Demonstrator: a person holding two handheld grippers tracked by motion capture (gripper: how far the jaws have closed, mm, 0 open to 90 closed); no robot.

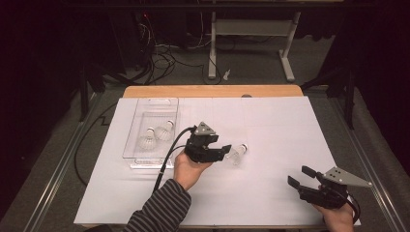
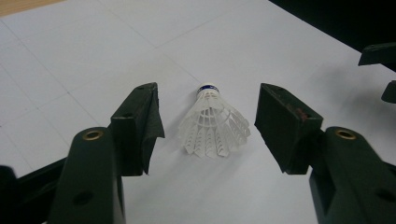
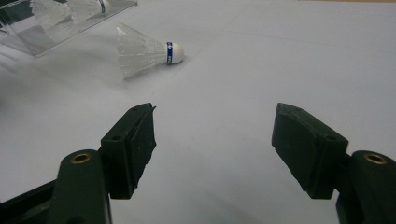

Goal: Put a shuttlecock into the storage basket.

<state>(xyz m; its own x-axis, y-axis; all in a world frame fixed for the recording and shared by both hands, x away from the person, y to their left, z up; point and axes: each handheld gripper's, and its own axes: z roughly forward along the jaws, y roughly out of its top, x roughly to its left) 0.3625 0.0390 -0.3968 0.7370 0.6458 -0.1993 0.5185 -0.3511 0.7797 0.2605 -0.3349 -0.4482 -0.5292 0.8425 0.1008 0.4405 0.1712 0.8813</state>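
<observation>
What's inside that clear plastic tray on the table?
Two white shuttlecocks lie inside the clear tray, side by side near its middle. The tray is see-through and nothing covers it, so nothing else appears to be hidden inside.

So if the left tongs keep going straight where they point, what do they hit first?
The shuttlecock lying on the white sheet, probably: it sits centred between the open left tongs, skirt end nearest, untouched.

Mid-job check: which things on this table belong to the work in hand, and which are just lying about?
In the job:
- loose shuttlecock, lying on the white sheet
- left gripper, fingers open around it
- clear tray with two shuttlecocks

Lying about:
- right gripper, open, idle
- cables on the floor
</observation>
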